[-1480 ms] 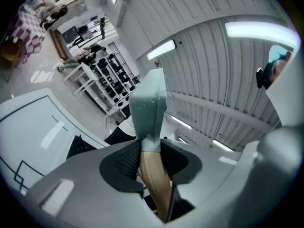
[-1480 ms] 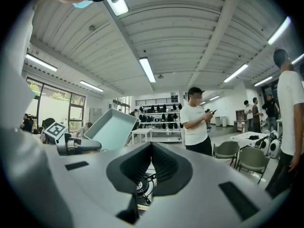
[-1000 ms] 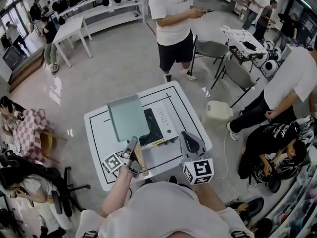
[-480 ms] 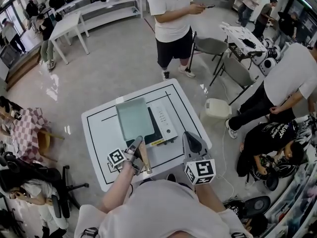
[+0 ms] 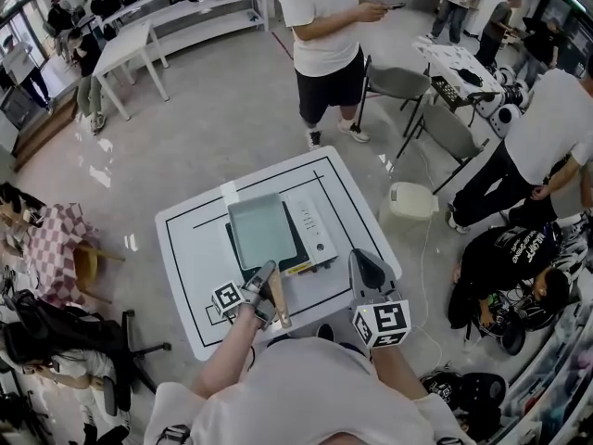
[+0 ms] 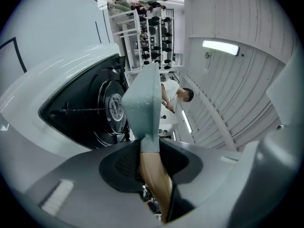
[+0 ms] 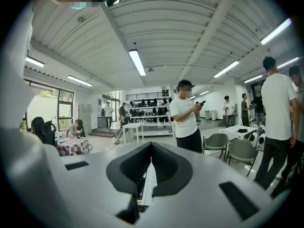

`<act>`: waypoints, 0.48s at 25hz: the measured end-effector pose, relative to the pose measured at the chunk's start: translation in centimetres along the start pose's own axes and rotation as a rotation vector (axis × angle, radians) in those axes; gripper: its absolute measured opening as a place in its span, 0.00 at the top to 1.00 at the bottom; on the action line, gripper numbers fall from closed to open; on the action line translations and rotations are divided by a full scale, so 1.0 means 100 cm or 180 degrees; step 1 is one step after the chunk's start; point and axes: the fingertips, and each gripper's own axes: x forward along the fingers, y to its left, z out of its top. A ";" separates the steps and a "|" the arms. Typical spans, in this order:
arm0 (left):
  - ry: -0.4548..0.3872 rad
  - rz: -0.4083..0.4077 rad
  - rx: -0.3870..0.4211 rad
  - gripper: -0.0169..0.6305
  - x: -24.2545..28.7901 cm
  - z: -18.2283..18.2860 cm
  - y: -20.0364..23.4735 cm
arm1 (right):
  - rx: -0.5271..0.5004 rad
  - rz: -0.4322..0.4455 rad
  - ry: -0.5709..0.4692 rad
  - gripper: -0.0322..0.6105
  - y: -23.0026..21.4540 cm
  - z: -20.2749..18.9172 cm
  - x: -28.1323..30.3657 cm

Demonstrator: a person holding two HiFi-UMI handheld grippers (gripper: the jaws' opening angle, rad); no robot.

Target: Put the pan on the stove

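The pale green square pan (image 5: 262, 232) is seen over the black top of the stove (image 5: 313, 235), covering most of it; whether its base is touching the cooktop cannot be told. In the left gripper view the pan (image 6: 144, 103) is shown edge-on, just beside the round burner ring of the stove (image 6: 80, 108). The pan's wooden handle (image 5: 278, 299) is clamped between the jaws of the left gripper (image 5: 264, 281), which are closed tight on it, as the left gripper view shows (image 6: 151, 151).

The right gripper (image 5: 369, 265) is held near the table's front edge, right of the stove and apart from the pan. Its jaws are brought together with only a thin slit left between them, and nothing is gripped (image 7: 151, 167).

The stove is set in the middle of a white table (image 5: 195, 267) marked with black lines. Beyond the table, a person in a white T-shirt (image 5: 324, 26) is seen standing and looking at a phone, near two grey chairs (image 5: 398, 86).
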 end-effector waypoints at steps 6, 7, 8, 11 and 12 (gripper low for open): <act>-0.0031 0.0039 -0.0104 0.78 0.003 -0.004 0.016 | 0.0012 0.0014 -0.0004 0.94 -0.002 0.000 0.002; -0.0042 0.0041 -0.0092 0.78 0.003 -0.004 0.017 | 0.0011 0.0016 -0.0011 0.94 -0.003 0.000 0.002; -0.0056 0.0043 -0.0106 0.78 0.004 -0.005 0.019 | 0.0007 0.0013 -0.0018 0.94 -0.004 0.000 0.001; -0.0104 0.0075 -0.0214 0.78 0.004 -0.006 0.024 | -0.0007 -0.0003 -0.0018 0.94 -0.005 -0.001 0.000; -0.0118 0.0092 -0.0226 0.78 0.004 -0.005 0.026 | -0.0004 -0.0005 -0.0013 0.94 -0.006 -0.002 0.001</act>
